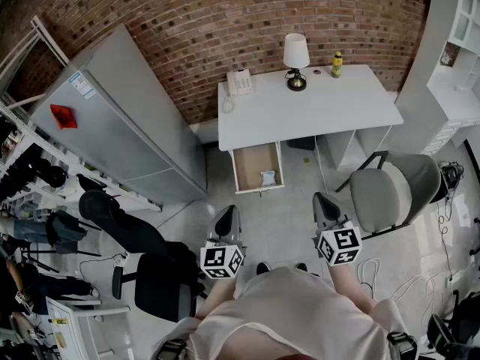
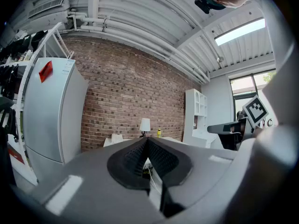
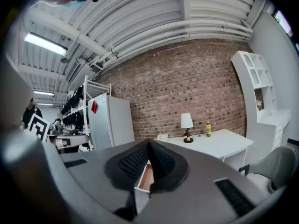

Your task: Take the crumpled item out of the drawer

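Under the white desk (image 1: 307, 111) a wooden drawer (image 1: 247, 167) stands pulled out over the floor. A pale crumpled item (image 1: 268, 178) lies in its front right corner. Both grippers hang well short of the drawer, held close to the person's body. My left gripper (image 1: 228, 212) is shut and empty, its ribbed pads (image 2: 159, 158) pressed together. My right gripper (image 1: 321, 199) is likewise shut with nothing between its pads (image 3: 161, 161). In the right gripper view a strip of the open drawer (image 3: 145, 176) shows below the jaws; the crumpled item is hidden there.
A grey fridge (image 1: 120, 111) stands left of the desk. A lamp (image 1: 295, 55), a phone (image 1: 240, 81) and a yellow bottle (image 1: 337, 64) sit on the desktop. A grey chair (image 1: 394, 190) is at the right, a black chair (image 1: 150, 276) at the left, cables (image 1: 375, 272) on the floor.
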